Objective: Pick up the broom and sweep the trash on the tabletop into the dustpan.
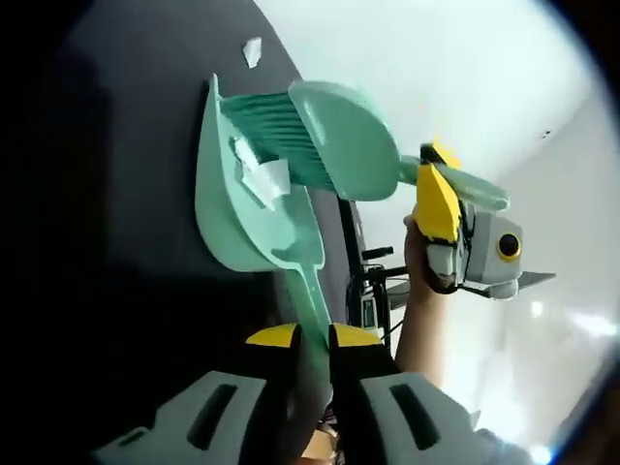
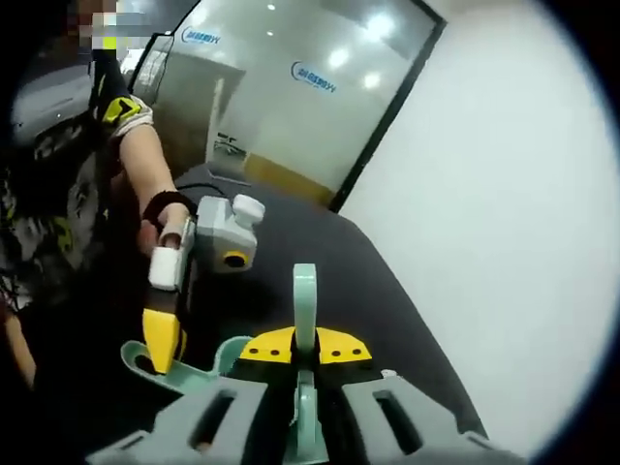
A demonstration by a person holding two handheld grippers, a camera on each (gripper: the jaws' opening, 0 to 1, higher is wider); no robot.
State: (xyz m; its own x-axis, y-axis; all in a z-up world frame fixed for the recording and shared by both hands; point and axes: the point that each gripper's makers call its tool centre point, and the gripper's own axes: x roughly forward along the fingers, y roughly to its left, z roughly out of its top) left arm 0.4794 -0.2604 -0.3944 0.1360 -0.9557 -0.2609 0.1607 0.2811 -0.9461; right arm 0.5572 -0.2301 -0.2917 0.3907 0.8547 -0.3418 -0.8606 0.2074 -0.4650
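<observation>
With my left gripper [image 1: 312, 339] pinching the dustpan [image 1: 242, 213] handle and my right gripper [image 1: 441, 208] clamping the broom [image 1: 329, 136], some trash [image 1: 263, 179] sits in the pan while one scrap [image 1: 252, 50] remains on the bench [image 1: 126, 145].

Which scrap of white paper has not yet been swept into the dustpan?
The small scrap lying alone on the dark tabletop, beyond the dustpan; the other scraps sit inside it by the broom.

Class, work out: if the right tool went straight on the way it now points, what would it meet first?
Probably the dark tabletop ahead of the right tool, which grips the broom handle; depth is unclear.
</observation>
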